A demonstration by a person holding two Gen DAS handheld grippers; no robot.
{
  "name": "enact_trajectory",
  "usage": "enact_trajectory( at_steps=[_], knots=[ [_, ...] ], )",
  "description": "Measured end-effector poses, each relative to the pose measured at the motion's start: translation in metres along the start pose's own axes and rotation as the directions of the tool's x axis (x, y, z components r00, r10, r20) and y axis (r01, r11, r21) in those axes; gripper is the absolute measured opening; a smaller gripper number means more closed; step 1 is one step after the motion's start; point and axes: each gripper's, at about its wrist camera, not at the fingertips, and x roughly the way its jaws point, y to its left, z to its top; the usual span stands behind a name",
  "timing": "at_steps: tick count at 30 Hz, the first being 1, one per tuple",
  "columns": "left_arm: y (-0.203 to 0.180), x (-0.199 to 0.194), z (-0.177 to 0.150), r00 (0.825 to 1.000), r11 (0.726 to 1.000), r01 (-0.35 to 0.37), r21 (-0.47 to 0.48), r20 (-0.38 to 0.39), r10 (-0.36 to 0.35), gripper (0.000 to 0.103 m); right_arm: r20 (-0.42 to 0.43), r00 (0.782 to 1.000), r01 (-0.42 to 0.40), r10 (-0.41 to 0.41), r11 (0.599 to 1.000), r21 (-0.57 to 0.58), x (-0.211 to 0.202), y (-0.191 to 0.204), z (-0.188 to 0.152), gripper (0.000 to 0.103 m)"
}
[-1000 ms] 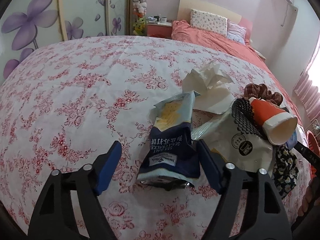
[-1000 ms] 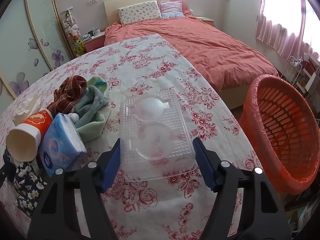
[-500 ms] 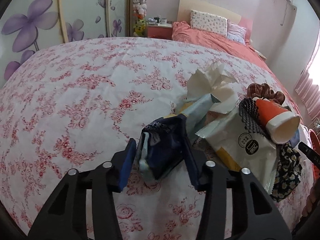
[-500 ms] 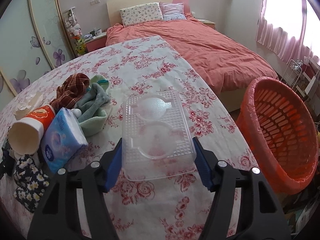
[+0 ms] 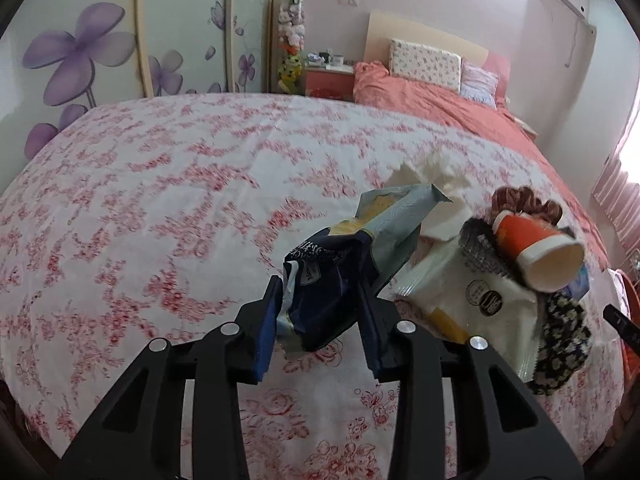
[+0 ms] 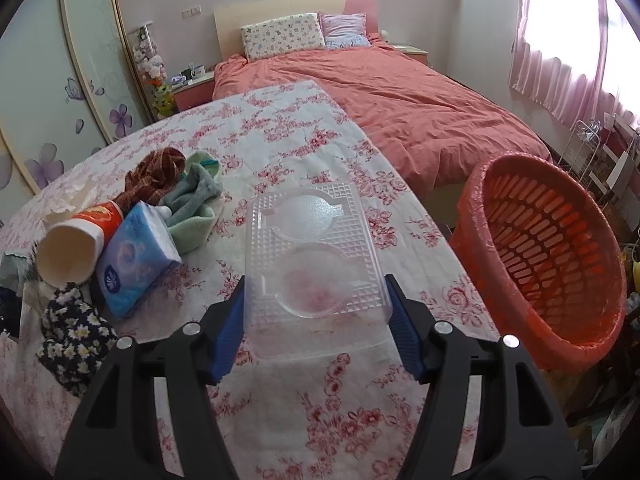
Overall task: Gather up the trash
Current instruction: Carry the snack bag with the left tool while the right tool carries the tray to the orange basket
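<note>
Snack bag (image 5: 332,292) now aloft, crushed in left claw (image 5: 320,320); right claw (image 6: 316,320) seemingly clamping clear tray (image 6: 312,256) (basket (image 6: 552,264) alongside).

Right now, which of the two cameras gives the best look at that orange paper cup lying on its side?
The left wrist view: the paper cup lies unobstructed atop the pile, orange wall and white rim both plain. In the right wrist view the same cup shows mostly its open mouth, and the blue tissue pack covers part of its side.
</note>
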Motion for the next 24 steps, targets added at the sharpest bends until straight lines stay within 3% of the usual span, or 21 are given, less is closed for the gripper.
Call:
enact_trajectory(
  at_steps=[6, 12, 18, 24],
  knots=[
    [-0.002, -0.019, 0.006, 0.999, 1.000, 0.009, -0.008, 0.035, -0.008, 0.036, 0.031, 0.999, -0.014, 0.014, 1.000, -0.001, -0.020, -0.006, 0.000, 0.063],
    [-0.037, -0.049, 0.013, 0.993, 0.996, 0.085, 0.026, 0.082, -0.086, 0.037, 0.078, 0.997, -0.027, 0.025, 0.999, 0.021, -0.046, -0.024, 0.000, 0.064],
    [-0.099, -0.074, 0.013, 0.972, 0.975, 0.204, 0.089, 0.103, -0.213, 0.037, 0.138, 0.990, -0.003, -0.006, 0.998, 0.064, -0.075, -0.058, 0.000, 0.064],
    [-0.169, -0.082, 0.005, 0.936, 0.931, 0.329, 0.156, 0.079, -0.343, 0.037, 0.185, 0.980, 0.045, -0.068, 0.991, 0.127, -0.096, -0.107, 0.003, 0.064]
  ],
)
